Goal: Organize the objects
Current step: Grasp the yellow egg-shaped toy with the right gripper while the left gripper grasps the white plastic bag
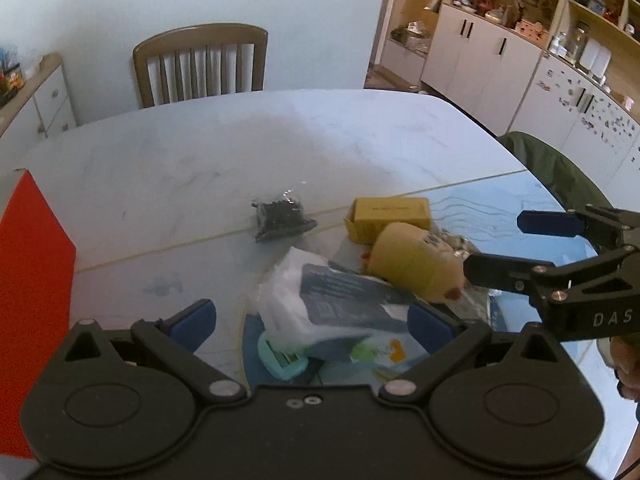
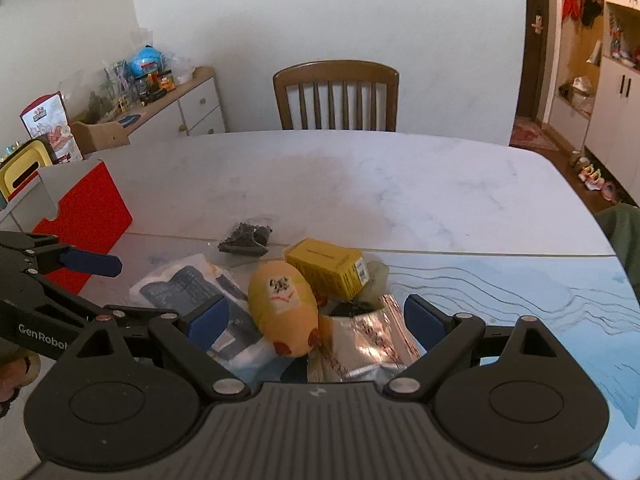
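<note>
A heap of objects lies on the table's near side. My left gripper [image 1: 312, 324] is open, and a white and blue pouch [image 1: 332, 296] lies blurred between its blue pads, over a teal item [image 1: 280, 360]. My right gripper [image 2: 314, 316] is open too, straddling a yellow plush toy [image 2: 284, 304] and a shiny foil packet [image 2: 368, 340]. Behind them sit a yellow box [image 2: 328, 268] and a clear bag of small black pieces [image 2: 246, 238]. In each wrist view the other gripper shows: the right gripper [image 1: 494, 245] beside the plush toy [image 1: 412, 264], the left gripper [image 2: 148, 290] over the pouch [image 2: 188, 284].
A red and white box [image 2: 88, 216] stands open at the table's left edge. The white marble table [image 2: 360, 176] stretches behind the heap to a wooden chair [image 2: 336, 96]. A green garment [image 1: 560, 172] hangs at the right edge. Cabinets line both walls.
</note>
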### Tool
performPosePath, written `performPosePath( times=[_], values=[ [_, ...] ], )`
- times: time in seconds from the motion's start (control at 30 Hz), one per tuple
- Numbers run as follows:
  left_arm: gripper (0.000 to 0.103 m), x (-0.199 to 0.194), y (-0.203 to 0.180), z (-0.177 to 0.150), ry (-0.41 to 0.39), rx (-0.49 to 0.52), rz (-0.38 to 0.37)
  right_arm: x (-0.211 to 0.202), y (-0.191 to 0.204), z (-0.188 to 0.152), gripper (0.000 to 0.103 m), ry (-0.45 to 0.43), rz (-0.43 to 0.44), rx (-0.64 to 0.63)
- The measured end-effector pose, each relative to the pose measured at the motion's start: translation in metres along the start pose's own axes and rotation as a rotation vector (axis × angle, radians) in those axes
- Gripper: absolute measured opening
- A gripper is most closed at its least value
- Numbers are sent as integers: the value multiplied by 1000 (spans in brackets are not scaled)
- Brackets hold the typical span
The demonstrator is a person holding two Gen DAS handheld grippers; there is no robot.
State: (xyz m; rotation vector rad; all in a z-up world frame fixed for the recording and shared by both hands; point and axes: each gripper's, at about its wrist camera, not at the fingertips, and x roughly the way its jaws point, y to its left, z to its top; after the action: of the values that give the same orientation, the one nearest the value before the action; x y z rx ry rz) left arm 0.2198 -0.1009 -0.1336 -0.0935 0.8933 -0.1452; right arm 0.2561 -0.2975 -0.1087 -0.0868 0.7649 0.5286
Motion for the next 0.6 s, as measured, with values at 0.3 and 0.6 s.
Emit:
performPosePath(
  times=[0.3, 0.6],
  values=[
    [98, 23, 6, -2, 46, 8, -29, 34, -5, 11, 87, 71, 58, 46],
    [78, 27, 2, -3, 59, 14, -79, 53, 8, 11, 66, 117, 84, 38]
  ],
)
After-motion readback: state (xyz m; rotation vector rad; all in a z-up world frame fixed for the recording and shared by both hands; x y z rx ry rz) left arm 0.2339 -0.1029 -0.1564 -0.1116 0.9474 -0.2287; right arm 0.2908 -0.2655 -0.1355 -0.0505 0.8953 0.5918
